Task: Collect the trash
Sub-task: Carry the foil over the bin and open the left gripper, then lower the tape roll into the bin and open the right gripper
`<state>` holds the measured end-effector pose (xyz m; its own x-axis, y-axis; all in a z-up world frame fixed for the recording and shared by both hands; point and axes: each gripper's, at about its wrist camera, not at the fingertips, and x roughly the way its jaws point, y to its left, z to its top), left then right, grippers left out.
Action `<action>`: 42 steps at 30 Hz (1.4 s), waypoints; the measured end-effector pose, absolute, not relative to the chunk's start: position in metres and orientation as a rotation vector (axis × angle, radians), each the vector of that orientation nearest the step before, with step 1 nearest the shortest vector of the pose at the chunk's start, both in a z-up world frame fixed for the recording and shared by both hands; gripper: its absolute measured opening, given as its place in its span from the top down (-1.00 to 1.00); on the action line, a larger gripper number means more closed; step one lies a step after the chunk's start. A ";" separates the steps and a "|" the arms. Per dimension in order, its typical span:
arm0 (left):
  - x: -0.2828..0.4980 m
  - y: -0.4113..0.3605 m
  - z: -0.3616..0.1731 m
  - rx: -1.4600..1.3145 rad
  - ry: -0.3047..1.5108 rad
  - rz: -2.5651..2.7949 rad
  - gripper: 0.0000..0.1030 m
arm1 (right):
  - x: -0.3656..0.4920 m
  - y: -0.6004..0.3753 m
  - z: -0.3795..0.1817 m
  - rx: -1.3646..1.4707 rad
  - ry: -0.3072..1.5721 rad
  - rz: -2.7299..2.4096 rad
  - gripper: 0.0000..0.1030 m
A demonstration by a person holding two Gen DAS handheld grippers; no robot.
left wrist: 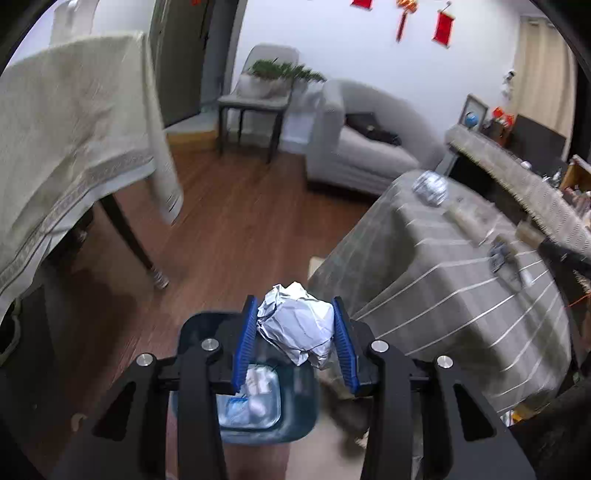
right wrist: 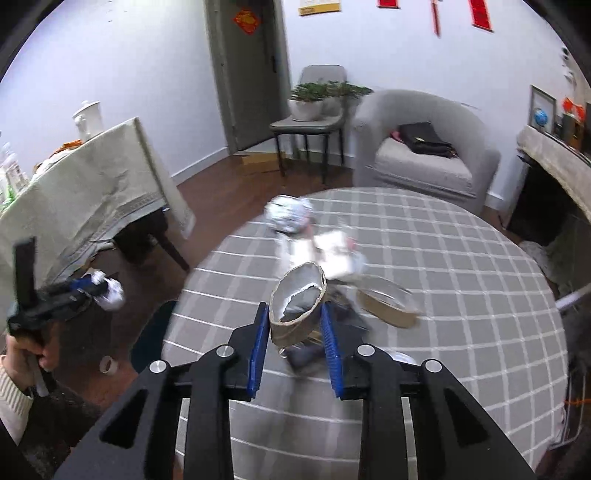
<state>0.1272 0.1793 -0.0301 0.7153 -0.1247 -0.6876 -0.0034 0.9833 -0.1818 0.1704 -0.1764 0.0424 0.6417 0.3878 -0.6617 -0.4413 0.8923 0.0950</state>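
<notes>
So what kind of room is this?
Most likely a home living room: a grey armchair, a round table with a checked cloth, a potted plant on a chair, and red wall decorations.

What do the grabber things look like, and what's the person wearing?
Each gripper, left and right, has black angular arms with shiny silver bolts and two jaws lined with ridged blue pads. In the right wrist view, the hand holding the left one shows a cream knitted sleeve.

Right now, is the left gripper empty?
No, the left gripper clamps a crumpled foil ball above the bin.
</notes>
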 end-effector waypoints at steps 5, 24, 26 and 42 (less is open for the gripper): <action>0.130 0.203 -0.061 -0.182 0.863 -0.018 0.18 | 0.167 -0.127 0.048 -0.105 0.713 0.570 0.45; 0.143 0.247 -0.165 -0.262 1.171 0.028 0.18 | 0.162 0.047 0.002 -0.221 0.831 0.845 0.45; 0.144 0.249 -0.171 -0.270 1.192 0.028 0.17 | 0.163 0.054 -0.003 -0.223 0.851 0.854 0.45; 0.119 0.285 -0.159 -0.281 1.160 0.054 -0.01 | 0.179 0.119 -0.077 -0.262 1.031 0.853 0.45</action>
